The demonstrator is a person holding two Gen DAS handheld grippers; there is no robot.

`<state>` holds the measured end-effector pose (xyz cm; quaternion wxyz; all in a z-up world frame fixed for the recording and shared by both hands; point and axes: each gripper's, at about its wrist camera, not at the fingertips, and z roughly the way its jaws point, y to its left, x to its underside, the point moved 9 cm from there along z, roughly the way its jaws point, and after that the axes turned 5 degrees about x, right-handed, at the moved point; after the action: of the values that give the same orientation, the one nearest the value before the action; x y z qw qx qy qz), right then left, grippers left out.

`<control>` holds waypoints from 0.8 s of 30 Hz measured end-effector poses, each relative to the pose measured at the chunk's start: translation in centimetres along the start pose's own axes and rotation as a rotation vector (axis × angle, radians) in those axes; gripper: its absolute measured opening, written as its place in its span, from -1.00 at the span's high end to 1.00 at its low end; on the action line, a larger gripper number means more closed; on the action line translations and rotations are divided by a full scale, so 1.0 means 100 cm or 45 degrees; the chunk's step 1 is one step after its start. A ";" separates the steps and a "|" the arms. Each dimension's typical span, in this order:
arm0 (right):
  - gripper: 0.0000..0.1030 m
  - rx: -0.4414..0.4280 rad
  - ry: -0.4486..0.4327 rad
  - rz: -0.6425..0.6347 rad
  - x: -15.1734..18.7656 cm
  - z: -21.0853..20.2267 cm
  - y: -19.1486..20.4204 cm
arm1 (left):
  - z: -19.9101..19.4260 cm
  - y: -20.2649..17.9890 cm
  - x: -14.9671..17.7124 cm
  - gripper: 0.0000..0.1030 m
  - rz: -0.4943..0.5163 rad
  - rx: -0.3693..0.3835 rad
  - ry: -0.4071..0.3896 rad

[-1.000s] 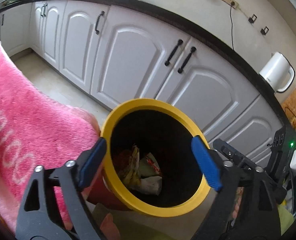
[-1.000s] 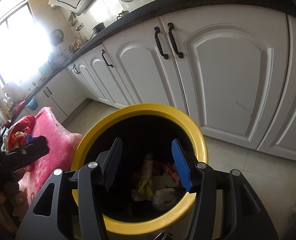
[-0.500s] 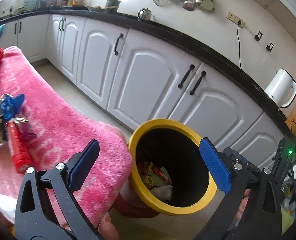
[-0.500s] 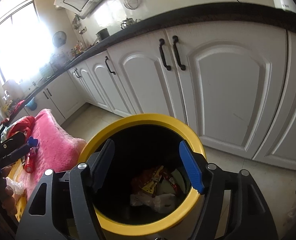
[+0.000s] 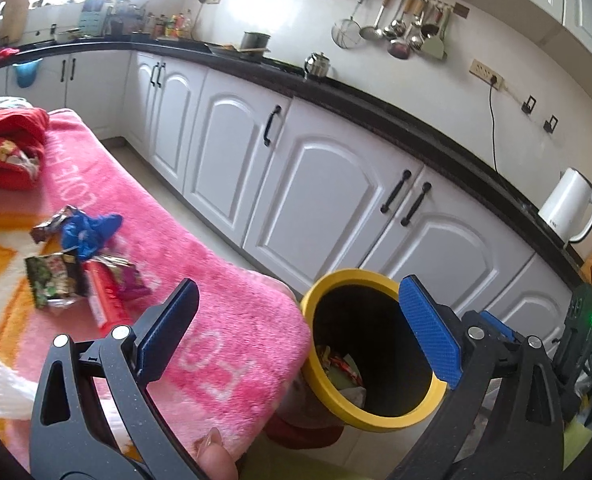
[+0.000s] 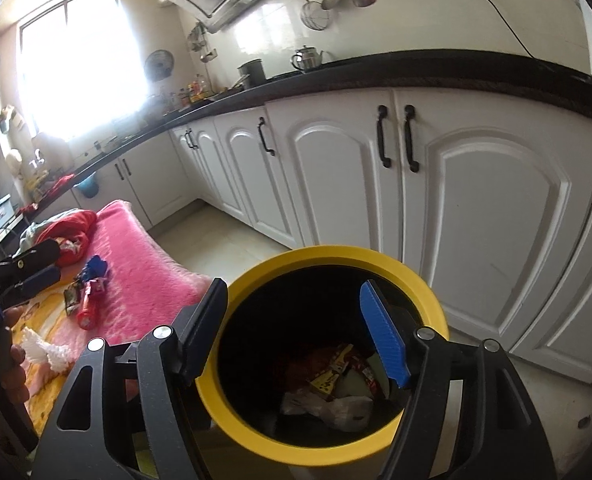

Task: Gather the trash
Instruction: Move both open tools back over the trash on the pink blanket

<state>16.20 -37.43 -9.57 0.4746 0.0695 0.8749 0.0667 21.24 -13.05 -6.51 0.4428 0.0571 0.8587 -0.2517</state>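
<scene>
Your left hand-held gripper point(image 5: 296, 324) has swung away from the yellow-rimmed round black bin point(image 5: 376, 420) toward the fluffy pink blanket point(image 5: 216, 280), its fingers wide apart and empty. The crumpled wrappers and red tube point(image 5: 80, 264) that came into view half a second ago lie on the blanket beside the bin. Your right hand-held gripper point(image 6: 300, 332) still hovers over the bin, fingers apart, above the wrappers inside point(image 6: 336, 396)
</scene>
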 end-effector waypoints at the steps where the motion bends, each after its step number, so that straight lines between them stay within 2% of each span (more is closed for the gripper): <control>1: -0.41 -0.001 -0.005 -0.005 -0.001 -0.001 0.004 | -0.004 0.002 -0.002 -0.78 -0.002 -0.004 -0.014; 17: -0.42 -0.109 -0.041 -0.170 -0.010 -0.016 0.072 | -0.063 0.050 -0.030 -0.78 -0.050 -0.108 -0.187; 24: -0.49 -0.165 -0.040 -0.240 -0.013 -0.015 0.110 | -0.083 0.077 -0.039 -0.78 -0.082 -0.166 -0.243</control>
<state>16.28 -26.91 -5.68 0.4960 -0.0427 0.8638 0.0771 20.02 -1.85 -2.35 0.5170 -0.0236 0.8285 -0.2138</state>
